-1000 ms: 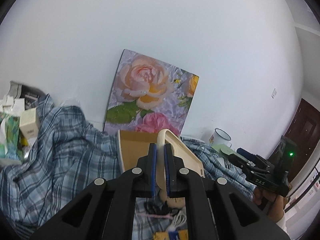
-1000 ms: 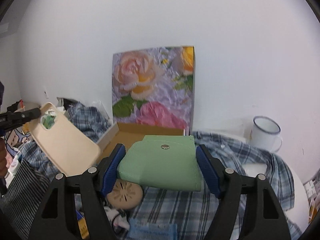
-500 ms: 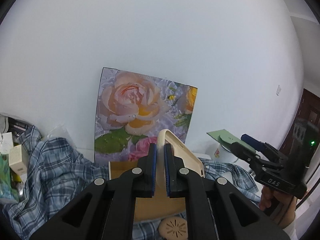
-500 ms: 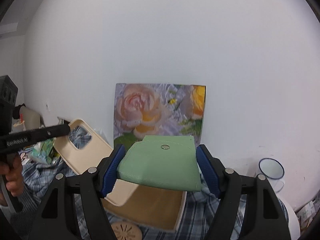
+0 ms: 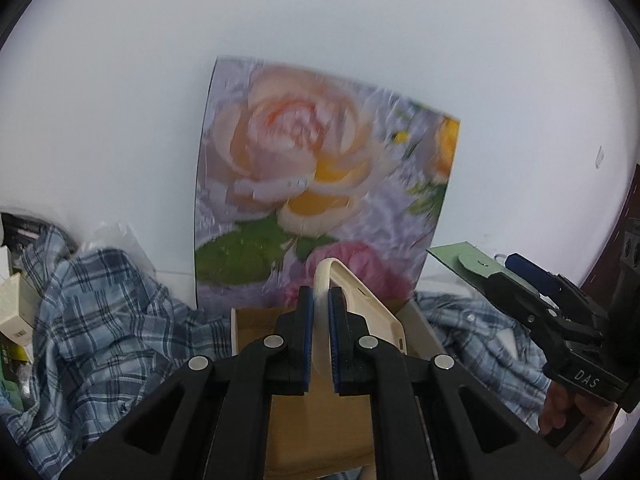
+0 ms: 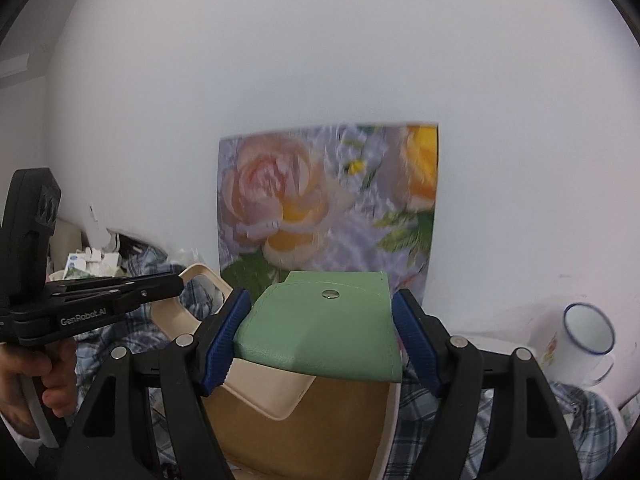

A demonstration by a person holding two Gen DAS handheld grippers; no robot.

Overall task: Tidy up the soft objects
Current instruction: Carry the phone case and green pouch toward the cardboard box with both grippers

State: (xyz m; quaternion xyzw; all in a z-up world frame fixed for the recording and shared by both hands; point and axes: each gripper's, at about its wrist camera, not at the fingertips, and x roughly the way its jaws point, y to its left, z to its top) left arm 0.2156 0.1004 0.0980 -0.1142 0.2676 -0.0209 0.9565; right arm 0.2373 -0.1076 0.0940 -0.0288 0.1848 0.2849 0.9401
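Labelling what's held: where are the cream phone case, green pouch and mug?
cream phone case (image 5: 362, 304), left wrist view, its flat back.
green pouch (image 6: 324, 332), right wrist view, front flap.
mug (image 6: 588, 330), right wrist view, inner wall.

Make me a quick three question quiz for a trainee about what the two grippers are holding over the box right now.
1. True or false: the left gripper is shut on the cream phone case.
2. What does the right gripper hold? A) white mug B) green pouch C) plaid shirt
3. Fill in: the flowered lid of the cardboard box stands ____ against the wall.

Key: 1 true. 2 B, the green pouch, clamped by its side edges. 3 upright. The white mug and plaid shirt lie untouched.
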